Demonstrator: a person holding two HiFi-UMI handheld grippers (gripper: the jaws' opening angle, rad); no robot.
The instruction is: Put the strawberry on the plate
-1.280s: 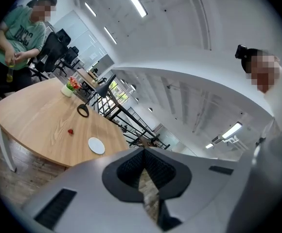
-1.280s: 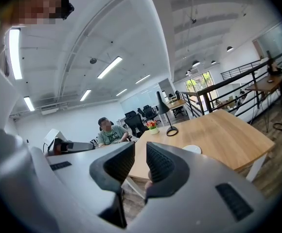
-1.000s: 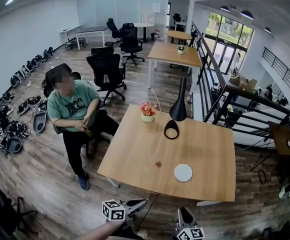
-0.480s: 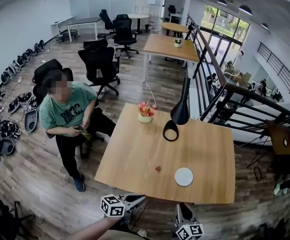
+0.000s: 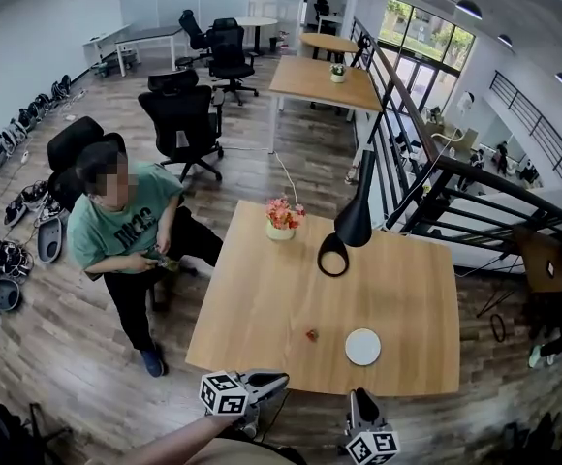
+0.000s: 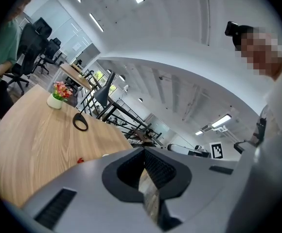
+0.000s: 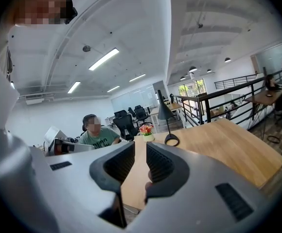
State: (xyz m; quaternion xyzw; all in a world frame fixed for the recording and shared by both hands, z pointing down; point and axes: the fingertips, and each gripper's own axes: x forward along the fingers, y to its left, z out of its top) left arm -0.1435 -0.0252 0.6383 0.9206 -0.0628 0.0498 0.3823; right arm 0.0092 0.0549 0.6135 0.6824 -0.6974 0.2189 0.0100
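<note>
A small red strawberry [image 5: 311, 334] lies on the wooden table [image 5: 262, 289] close to its near edge. A round white plate [image 5: 362, 347] sits empty just to its right. Both grippers hang off the table, in front of the near edge. My left gripper [image 5: 283, 379] points at the edge with its jaws shut and nothing between them. My right gripper [image 5: 358, 395] is below the plate, also shut and empty. In the left gripper view the strawberry [image 6: 80, 160] and a sliver of the plate [image 6: 105, 155] show just over the left gripper [image 6: 143, 150]. The right gripper [image 7: 140, 147] faces along the tabletop.
A black lamp [image 5: 353, 223] with a ring base [image 5: 332, 257] and a pot of flowers [image 5: 281, 217] stand at the table's far side. A person in a green shirt [image 5: 121, 231] sits left of the table. A black railing [image 5: 426, 192] runs along the right.
The head view and both grippers have advanced toward the table, so its near edge lies closer to the gripper tips. Neither gripper's jaws have changed. The strawberry and plate have not moved.
</note>
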